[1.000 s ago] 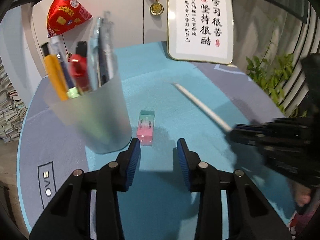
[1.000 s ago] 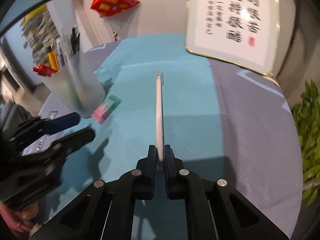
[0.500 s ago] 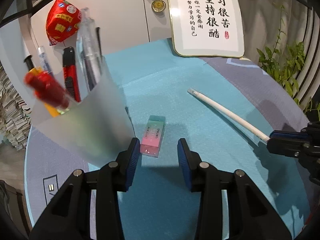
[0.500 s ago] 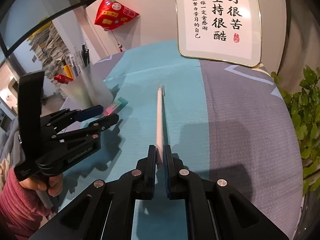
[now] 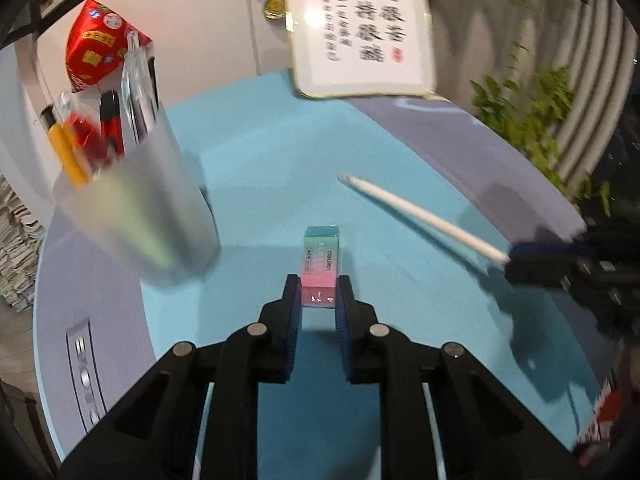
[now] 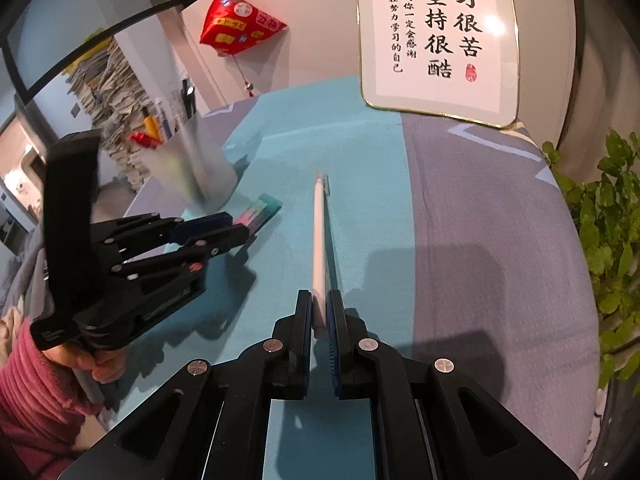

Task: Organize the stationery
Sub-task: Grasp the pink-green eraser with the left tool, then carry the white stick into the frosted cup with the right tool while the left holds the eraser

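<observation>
While frosted cup (image 5: 136, 208) holds pens, left gripper (image 5: 319, 292) clamps eraser (image 5: 321, 264); right gripper (image 6: 319, 312) clamps pen (image 6: 319, 248).

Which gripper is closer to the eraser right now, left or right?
Left. The left gripper has its fingers on either side of the eraser; the right gripper is off to its right, holding the white pen.

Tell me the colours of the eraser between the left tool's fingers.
The small rectangular eraser fades from mint green to pink, clearest in the left wrist view.
</observation>
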The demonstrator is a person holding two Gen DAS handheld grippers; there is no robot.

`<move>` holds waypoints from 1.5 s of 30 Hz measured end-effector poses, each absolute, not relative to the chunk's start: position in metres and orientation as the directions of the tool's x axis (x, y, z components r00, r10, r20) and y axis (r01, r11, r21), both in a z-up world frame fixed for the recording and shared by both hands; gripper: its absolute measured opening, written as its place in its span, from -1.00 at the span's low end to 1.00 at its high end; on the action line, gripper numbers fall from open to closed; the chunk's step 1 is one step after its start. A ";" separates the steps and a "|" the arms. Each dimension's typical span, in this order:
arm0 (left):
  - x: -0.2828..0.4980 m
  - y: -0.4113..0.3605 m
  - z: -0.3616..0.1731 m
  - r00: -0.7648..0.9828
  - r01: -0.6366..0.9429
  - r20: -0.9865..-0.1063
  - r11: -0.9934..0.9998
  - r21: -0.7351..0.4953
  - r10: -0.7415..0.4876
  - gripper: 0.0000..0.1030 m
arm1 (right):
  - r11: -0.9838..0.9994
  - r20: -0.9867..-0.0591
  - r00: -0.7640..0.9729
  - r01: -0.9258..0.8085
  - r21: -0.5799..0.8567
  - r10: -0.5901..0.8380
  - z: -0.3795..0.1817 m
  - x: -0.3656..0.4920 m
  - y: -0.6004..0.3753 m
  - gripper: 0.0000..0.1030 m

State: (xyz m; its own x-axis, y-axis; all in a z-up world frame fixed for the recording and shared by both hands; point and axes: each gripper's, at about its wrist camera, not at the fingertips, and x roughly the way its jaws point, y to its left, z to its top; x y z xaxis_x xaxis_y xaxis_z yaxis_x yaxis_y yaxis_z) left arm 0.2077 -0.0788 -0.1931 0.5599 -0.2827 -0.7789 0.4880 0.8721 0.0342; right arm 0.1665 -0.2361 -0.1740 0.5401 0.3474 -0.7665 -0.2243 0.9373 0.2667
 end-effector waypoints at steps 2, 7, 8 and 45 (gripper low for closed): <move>0.191 -0.077 -0.193 0.542 0.513 -0.787 0.858 0.031 -0.296 -0.69 | 0.943 -0.782 0.529 -0.232 0.240 0.329 -0.175 0.155 -0.239 -0.84; 0.176 -0.078 -0.193 0.526 0.544 -0.796 0.838 0.045 -0.299 -0.57 | 0.942 -0.813 0.486 -0.255 0.219 0.321 -0.181 0.140 -0.243 -0.84; 0.176 -0.079 -0.192 0.532 0.543 -0.793 0.838 0.050 -0.297 -0.47 | 0.941 -0.811 0.485 -0.251 0.229 0.327 -0.180 0.141 -0.245 -0.84; 0.173 -0.041 -0.163 0.606 0.425 -0.731 0.905 -0.035 -0.313 -0.66 | 0.965 -0.881 0.450 -0.261 0.024 0.144 -0.189 0.259 -0.174 -0.83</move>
State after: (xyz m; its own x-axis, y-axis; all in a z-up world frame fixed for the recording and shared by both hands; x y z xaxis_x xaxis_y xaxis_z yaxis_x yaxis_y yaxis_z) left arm 0.1727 -0.0406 -0.1635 0.6062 -0.3127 -0.7312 0.4248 0.9046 -0.0347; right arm 0.2589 -0.1735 -0.1893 0.4498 0.1437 -0.8815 -0.2606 0.9651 0.0243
